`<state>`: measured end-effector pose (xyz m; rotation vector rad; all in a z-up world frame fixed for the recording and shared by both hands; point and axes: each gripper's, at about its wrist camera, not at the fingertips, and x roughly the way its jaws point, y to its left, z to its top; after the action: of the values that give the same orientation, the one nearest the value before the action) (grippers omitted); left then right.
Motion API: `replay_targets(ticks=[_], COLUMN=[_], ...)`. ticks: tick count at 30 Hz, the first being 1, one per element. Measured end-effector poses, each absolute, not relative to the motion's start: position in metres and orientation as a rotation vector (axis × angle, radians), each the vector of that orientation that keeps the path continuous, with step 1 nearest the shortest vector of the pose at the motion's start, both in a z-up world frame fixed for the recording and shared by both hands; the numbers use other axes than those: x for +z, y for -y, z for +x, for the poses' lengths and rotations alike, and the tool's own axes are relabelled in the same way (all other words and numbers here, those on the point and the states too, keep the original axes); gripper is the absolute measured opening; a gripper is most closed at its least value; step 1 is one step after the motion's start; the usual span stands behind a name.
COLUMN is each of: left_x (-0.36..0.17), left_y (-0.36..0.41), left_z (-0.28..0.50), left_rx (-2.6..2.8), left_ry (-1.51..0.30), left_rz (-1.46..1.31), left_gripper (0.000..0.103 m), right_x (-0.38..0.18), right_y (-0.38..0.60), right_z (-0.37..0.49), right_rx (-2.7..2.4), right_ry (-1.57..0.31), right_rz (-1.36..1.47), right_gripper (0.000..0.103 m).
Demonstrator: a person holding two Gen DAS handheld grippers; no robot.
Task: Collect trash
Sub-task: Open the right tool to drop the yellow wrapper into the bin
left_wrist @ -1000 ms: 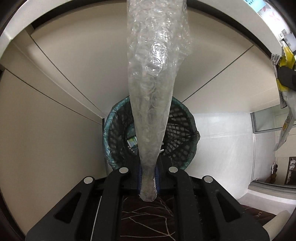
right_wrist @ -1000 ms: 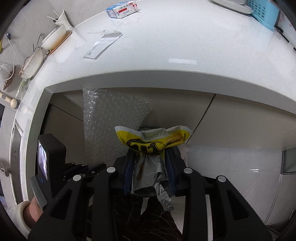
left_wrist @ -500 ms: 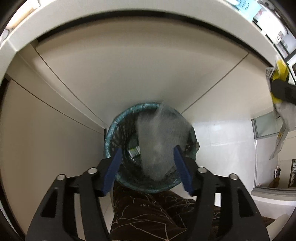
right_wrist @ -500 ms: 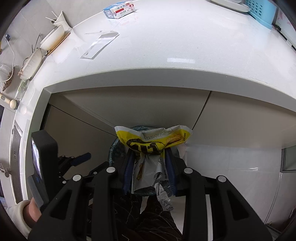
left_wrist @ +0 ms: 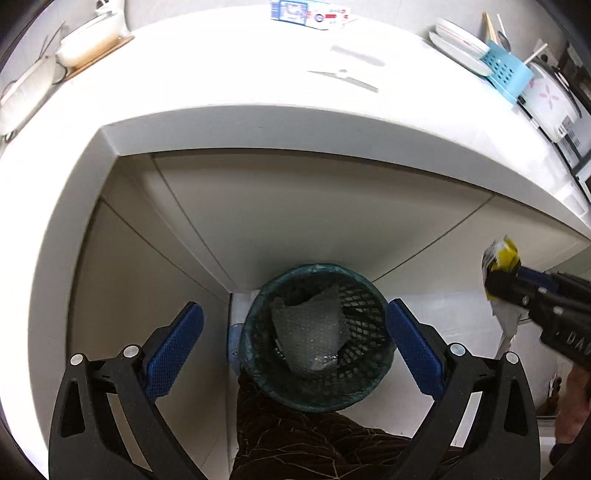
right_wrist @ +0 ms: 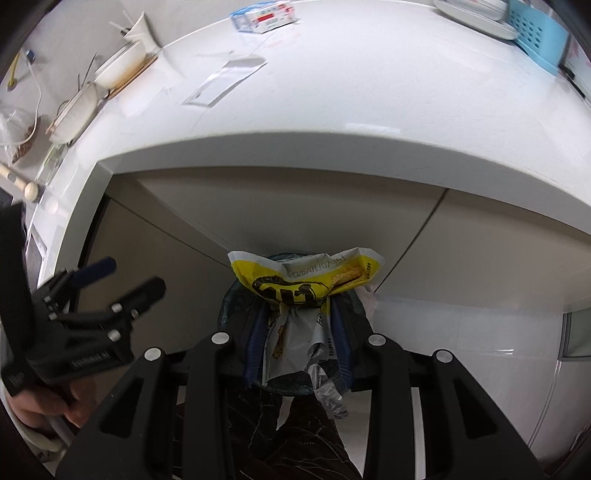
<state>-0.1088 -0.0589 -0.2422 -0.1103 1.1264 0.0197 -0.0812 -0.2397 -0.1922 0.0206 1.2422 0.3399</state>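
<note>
Left wrist view: we find the left gripper [left_wrist: 293, 347] spread wide above the mesh wastebasket [left_wrist: 316, 338], its blue pads [left_wrist: 173, 349] well apart with nothing between them. Its jaws have just been opening. The bubble wrap [left_wrist: 308, 332] lies released inside the wastebasket, resting against the liner. The wastebasket stands on the floor below the white countertop [left_wrist: 258, 92], close against the cabinet front.

In the right wrist view we note the right gripper [right_wrist: 299, 332] clenched on a yellow snack wrapper [right_wrist: 303, 284], the crumpled silver end hanging below the pads. The wrapper is held directly above the wastebasket rim. On the countertop we record a clear plastic sleeve [right_wrist: 225, 83] and a small carton [right_wrist: 264, 16], both lying apart from each other.
</note>
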Motion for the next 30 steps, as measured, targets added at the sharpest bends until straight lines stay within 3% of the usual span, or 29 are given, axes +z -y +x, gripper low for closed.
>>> replay_targets(ticks=[9, 17, 30], left_x=[-0.247, -0.251, -0.251], left_y=[0.039, 0.034, 0.031], left_z=[-0.11, -0.112, -0.111], left_rx=[0.055, 0.062, 0.066], left_ry=[-1.164, -1.176, -1.182], left_rz=[-0.116, -0.127, -0.136], left_gripper=[0.097, 0.097, 0.097], right_x=[-0.212, -0.216, -0.219], right_y=[0.219, 0.213, 0.221], right_z=[-0.085, -0.085, -0.084], right_rx=[0.384, 0.4, 0.412], right_ry=[-1.284, -1.298, -1.315], right_rz=[-0.049, -0.077, -0.076], right_gripper=[0.035, 0.049, 0.06])
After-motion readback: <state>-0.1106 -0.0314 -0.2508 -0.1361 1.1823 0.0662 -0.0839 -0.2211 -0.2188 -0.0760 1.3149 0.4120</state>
